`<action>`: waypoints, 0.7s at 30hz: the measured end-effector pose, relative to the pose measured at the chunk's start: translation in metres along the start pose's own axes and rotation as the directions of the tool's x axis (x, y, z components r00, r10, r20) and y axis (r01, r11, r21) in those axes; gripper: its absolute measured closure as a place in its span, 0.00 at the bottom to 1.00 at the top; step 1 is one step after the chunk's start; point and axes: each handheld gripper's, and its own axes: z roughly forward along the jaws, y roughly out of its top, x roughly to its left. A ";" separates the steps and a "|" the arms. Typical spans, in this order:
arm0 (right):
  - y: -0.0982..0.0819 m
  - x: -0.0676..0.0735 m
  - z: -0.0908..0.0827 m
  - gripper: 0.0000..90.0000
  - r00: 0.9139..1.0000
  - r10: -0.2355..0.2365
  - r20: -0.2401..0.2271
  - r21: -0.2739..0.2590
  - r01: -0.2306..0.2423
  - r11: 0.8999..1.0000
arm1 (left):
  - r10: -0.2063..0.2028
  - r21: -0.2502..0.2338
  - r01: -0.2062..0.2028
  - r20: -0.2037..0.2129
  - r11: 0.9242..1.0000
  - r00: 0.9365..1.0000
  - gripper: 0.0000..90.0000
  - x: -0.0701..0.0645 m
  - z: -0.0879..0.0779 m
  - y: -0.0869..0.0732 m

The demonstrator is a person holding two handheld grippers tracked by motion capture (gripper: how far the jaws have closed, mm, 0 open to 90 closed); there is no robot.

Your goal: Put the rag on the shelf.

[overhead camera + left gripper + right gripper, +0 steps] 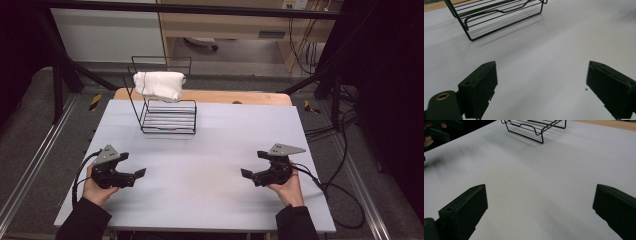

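A black wire rack [169, 117] stands at the back left of the grey table [215, 145], with a white cloth [159, 85] draped over its upper rail. My left gripper [136, 177] rests low near the table's front left, held in a hand, jaws open and empty. My right gripper [249, 177] mirrors it at the front right, also open and empty. In the left gripper view the jaws [541, 75] stand wide over bare tabletop, the rack [499, 15] ahead. The right gripper view shows wide jaws [540, 192] and the rack [536, 127] farther off.
A wooden strip [225, 96] runs along the table's far edge. Black cables [340, 150] trail over the floor to the right. Dark frame struts [60, 75] rise at the back left and right. The other hand [429, 141] appears blurred at the right gripper view's upper left.
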 end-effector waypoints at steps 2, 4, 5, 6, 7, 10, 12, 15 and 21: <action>-0.010 -0.003 -0.005 0.00 1.000 -0.002 0.007 0.011 0.001 1.000 | -0.001 0.000 0.001 0.004 1.000 1.000 0.11 0.000 -0.001 -0.004; -0.018 -0.006 -0.010 0.00 1.000 0.001 0.014 0.021 -0.001 1.000 | 0.002 0.002 -0.002 0.003 1.000 1.000 0.12 0.001 -0.002 -0.007; -0.022 -0.008 -0.012 0.00 1.000 0.007 0.017 0.019 -0.007 1.000 | 0.003 0.003 -0.003 0.005 1.000 1.000 0.12 0.001 -0.002 -0.008; -0.025 -0.009 -0.014 0.00 1.000 0.014 0.015 0.018 -0.014 1.000 | 0.001 0.004 -0.001 0.006 1.000 1.000 0.12 0.001 -0.002 -0.009; -0.028 -0.010 -0.017 0.00 1.000 0.015 0.015 0.017 -0.015 1.000 | 0.003 0.001 -0.003 0.005 1.000 1.000 0.12 0.001 -0.002 -0.010; -0.035 -0.013 -0.022 0.00 1.000 0.021 0.015 0.008 -0.022 1.000 | 0.003 0.002 -0.003 0.013 1.000 1.000 0.12 -0.001 -0.002 -0.013; -0.041 -0.015 -0.025 0.00 0.999 0.043 0.016 -0.001 -0.043 0.999 | 0.008 0.009 -0.008 0.017 1.000 1.000 0.12 -0.001 -0.001 -0.014; -0.048 -0.018 -0.028 0.00 0.998 0.056 0.030 0.013 -0.056 0.998 | 0.006 0.017 -0.006 0.016 1.000 1.000 0.12 -0.001 0.000 -0.017; -0.051 -0.018 -0.029 0.00 0.998 0.061 0.028 0.015 -0.062 0.998 | 0.001 0.021 -0.001 0.025 1.000 1.000 0.13 -0.002 0.001 -0.020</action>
